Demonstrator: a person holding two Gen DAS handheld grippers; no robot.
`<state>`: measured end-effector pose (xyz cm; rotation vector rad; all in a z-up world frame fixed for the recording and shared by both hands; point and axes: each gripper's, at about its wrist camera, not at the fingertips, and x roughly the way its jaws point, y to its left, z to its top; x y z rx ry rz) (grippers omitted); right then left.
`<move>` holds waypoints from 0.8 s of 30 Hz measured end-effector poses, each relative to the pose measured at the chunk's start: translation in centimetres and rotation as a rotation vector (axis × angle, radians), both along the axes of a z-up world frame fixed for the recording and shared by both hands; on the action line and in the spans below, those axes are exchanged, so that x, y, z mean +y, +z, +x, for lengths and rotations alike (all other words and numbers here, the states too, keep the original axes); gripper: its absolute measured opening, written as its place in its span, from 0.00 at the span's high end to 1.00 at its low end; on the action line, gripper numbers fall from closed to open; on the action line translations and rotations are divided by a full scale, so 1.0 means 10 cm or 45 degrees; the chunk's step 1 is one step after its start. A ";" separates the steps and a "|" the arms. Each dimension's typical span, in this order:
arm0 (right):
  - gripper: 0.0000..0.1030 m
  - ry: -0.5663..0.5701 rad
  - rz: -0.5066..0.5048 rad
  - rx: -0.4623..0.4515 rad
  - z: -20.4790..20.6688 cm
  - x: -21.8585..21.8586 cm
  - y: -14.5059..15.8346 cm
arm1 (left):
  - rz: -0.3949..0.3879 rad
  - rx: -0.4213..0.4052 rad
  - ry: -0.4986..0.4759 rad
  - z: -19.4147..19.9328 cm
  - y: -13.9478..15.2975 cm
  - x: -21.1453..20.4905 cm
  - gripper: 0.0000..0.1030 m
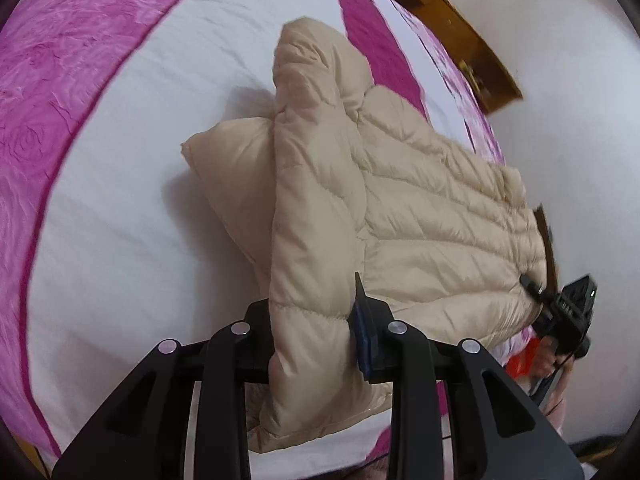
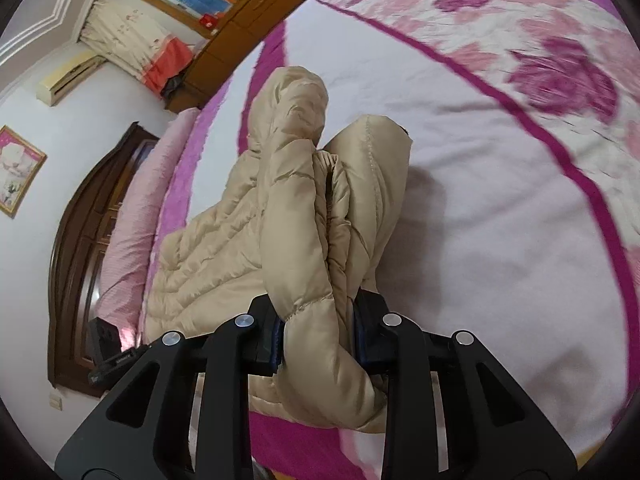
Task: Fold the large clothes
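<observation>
A beige quilted puffer jacket (image 1: pixel 420 208) lies on a bed with a white sheet (image 1: pixel 140 200). Its long side is lifted and folded over. My left gripper (image 1: pixel 312 320) is shut on a thick padded edge of the jacket, which bulges between the blue pads. In the right wrist view the same jacket (image 2: pixel 224 248) runs away from me, with a sleeve or hood end raised. My right gripper (image 2: pixel 318 336) is shut on a bunched fold of it. That right gripper (image 1: pixel 568 312) also shows in the left wrist view at the jacket's far corner, held by a hand.
The bedspread has a pink flowered border (image 2: pixel 560 64) around the white middle. A pink pillow (image 2: pixel 132 232) lies against a dark wooden headboard (image 2: pixel 76 248) to the left. Brown wooden furniture (image 1: pixel 460 20) and white walls stand beyond the bed.
</observation>
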<state>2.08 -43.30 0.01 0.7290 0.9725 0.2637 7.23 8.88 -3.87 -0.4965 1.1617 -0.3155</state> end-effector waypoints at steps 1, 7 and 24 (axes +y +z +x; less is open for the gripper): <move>0.74 -0.005 -0.005 0.008 -0.02 -0.03 0.00 | 0.022 -0.005 -0.015 -0.01 -0.01 -0.05 0.68; 0.59 -0.036 0.006 0.055 -0.06 -0.08 -0.24 | 0.245 -0.045 -0.038 0.08 0.01 -0.24 0.47; 0.27 -0.042 0.048 0.078 -0.04 -0.15 -0.45 | 0.351 -0.329 -0.297 -0.08 0.72 -1.01 0.44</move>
